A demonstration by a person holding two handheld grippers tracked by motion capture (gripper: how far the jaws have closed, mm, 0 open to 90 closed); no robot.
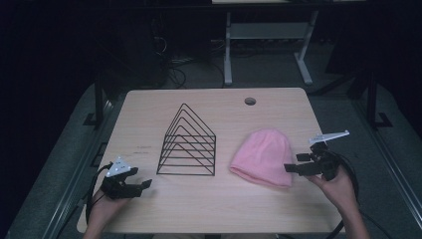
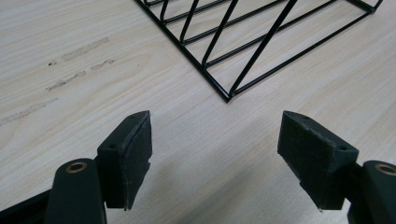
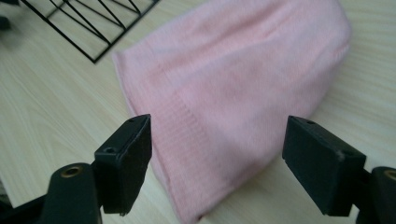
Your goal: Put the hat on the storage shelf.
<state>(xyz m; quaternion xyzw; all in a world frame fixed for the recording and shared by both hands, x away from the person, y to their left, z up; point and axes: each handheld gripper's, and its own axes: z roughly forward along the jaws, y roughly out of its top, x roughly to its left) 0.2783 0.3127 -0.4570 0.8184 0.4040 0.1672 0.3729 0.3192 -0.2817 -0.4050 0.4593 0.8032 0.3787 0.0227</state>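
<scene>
Step in hand, as judged: approach to grasp, nothing lifted yet.
Your right gripper hovers at near right edge of soft pink knitted beanie; jaws spread wide, empty, straddling its ribbed hem in right gripper view.
Beanie lies flat on pale wood-grain table, just right of black wire triangular file rack, apart from it.
Rack slots empty.
Your left gripper rests near rack's front left corner; jaws released, holding nothing.
Next move likely calls for lowering right jaws onto hem and clenching through both fabric layers.
</scene>
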